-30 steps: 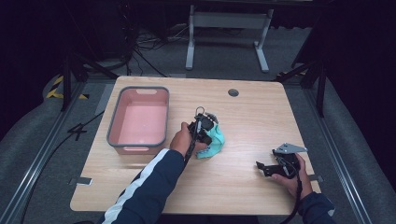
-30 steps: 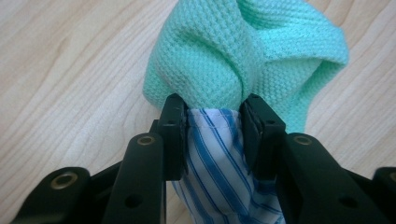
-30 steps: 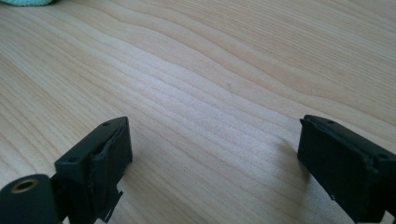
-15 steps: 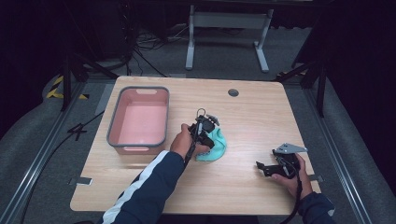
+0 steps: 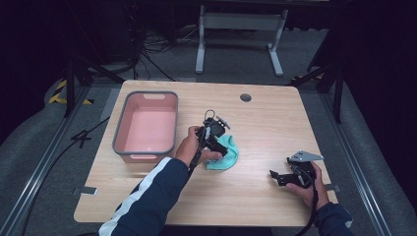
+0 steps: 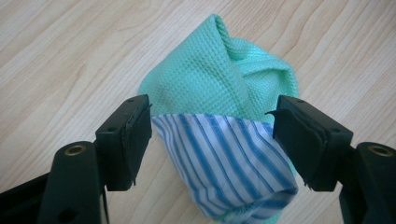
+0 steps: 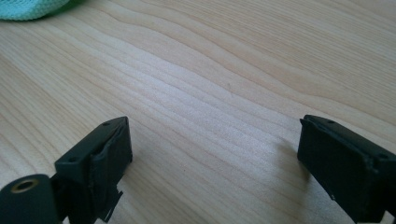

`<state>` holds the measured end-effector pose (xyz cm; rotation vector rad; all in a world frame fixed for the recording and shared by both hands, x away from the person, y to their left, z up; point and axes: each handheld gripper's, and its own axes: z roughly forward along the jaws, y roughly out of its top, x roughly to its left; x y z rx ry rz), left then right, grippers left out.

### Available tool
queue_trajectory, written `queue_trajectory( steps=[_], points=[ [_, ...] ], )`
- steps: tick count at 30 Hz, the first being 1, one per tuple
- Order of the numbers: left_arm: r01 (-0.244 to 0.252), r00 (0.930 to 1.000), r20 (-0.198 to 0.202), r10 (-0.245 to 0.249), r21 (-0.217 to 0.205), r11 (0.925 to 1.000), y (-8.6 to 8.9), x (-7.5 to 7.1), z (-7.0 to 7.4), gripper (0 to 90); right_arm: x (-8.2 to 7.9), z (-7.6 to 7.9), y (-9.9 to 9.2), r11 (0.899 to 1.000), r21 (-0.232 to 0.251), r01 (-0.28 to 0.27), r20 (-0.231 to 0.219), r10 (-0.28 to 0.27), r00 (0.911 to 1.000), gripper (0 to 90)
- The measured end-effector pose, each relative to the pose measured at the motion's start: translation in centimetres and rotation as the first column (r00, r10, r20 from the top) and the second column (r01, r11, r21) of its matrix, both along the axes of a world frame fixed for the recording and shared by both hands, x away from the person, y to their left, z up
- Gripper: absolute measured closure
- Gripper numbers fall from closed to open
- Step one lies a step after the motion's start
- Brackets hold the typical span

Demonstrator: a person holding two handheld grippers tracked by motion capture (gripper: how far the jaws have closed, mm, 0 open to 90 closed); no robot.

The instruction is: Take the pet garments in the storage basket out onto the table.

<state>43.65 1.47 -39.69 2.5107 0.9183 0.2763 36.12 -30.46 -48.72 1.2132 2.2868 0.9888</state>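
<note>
Pale wood-grain worktop (image 5: 255,196) carries a rounded pink plastic tub (image 5: 146,125) at left. Left tool (image 6: 212,140), jaws spread, straddles a crumpled green waffle-weave cloth (image 6: 219,74) over blue-striped fabric (image 6: 229,163). Right tool (image 7: 212,154) gapes over bare wood.

1. High view: left gripper (image 5: 215,137) covers much of the green cloth (image 5: 227,156); striped cloth under it can't be made out from there.
2. Left gripper view: striped cloth (image 6: 229,163) lies over the green cloth's near part, its btm cut by frame edge.
3. Right gripper view: green cloth (image 7: 28,7) cut off at top-left corner.
</note>
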Motion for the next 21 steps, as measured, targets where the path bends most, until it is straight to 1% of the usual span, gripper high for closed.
queue_trajectory(
  steps=[4, 5, 6, 8, 10, 11, 12, 13, 16, 17, 21],
  points=[
    [0.022, 0.9997, 0.014, -0.021, -0.024, 0.9995, 0.9, -0.5, 0.8, 27.7, 0.0, 0.0, 0.0, 1.000, 0.000, 0.000, 0.000, 0.000, 1.0000, 10.4],
    [0.029, 0.9991, 0.030, -0.029, -0.019, 0.9994, 1.2, -0.7, 1.0, 27.7, 0.0, 0.0, 0.0, 1.000, 0.000, 0.001, 0.000, -0.001, 1.0000, 10.4],
    [0.035, 0.9990, 0.029, -0.035, -0.016, 0.9992, 1.5, -0.9, 1.2, 27.1, 0.0, 0.0, 0.0, 1.000, 0.000, 0.000, 0.000, 0.000, 1.0000, 10.4],
    [0.054, 0.9977, 0.041, -0.053, -0.019, 0.9984, 2.0, -1.2, 1.6, 26.8, 0.0, 0.0, 0.0, 1.000, 0.000, 0.000, 0.000, 0.000, 1.0000, 10.4],
    [0.057, 0.9974, 0.046, -0.056, -0.018, 0.9982, 2.2, -1.3, 1.7, 26.4, 0.0, 0.0, 0.0, 1.000, 0.000, 0.000, 0.000, 0.000, 1.0000, 10.4],
    [0.070, 0.9957, 0.061, -0.069, -0.017, 0.9974, 2.8, -1.7, 2.0, 26.2, 0.0, 0.0, 0.0, 1.000, 0.000, 0.000, 0.000, 0.000, 1.0000, 10.4],
    [0.070, 0.9957, 0.061, -0.069, -0.017, 0.9974, 2.8, -1.7, 2.0, 26.0, 0.0, 0.0, 0.0, 1.000, 0.000, 0.000, 0.000, 0.000, 1.0000, 10.4],
    [0.075, 0.9955, 0.060, -0.073, -0.027, 0.9968, 3.2, -2.0, 2.2, 26.0, 0.0, 0.0, 0.0, 1.000, 0.000, 0.001, 0.000, -0.001, 1.0000, 10.4],
    [0.104, 0.9911, 0.086, -0.102, -0.024, 0.9943, 4.2, -2.7, 2.5, 25.7, 0.0, 0.0, 0.0, 1.000, 0.000, 0.001, 0.000, -0.001, 1.0000, 10.4],
    [0.112, 0.9902, 0.086, -0.110, -0.023, 0.9934, 4.4, -3.0, 2.6, 25.7, 0.0, 0.0, 0.0, 1.000, 0.000, 0.001, 0.000, -0.001, 1.0000, 10.4],
    [0.153, 0.9811, 0.124, -0.149, -0.020, 0.9881, 5.6, -4.1, 3.0, 25.0, 0.0, 0.0, 0.0, 1.000, 0.000, 0.000, 0.000, 0.000, 1.0000, 10.4]
  ],
)
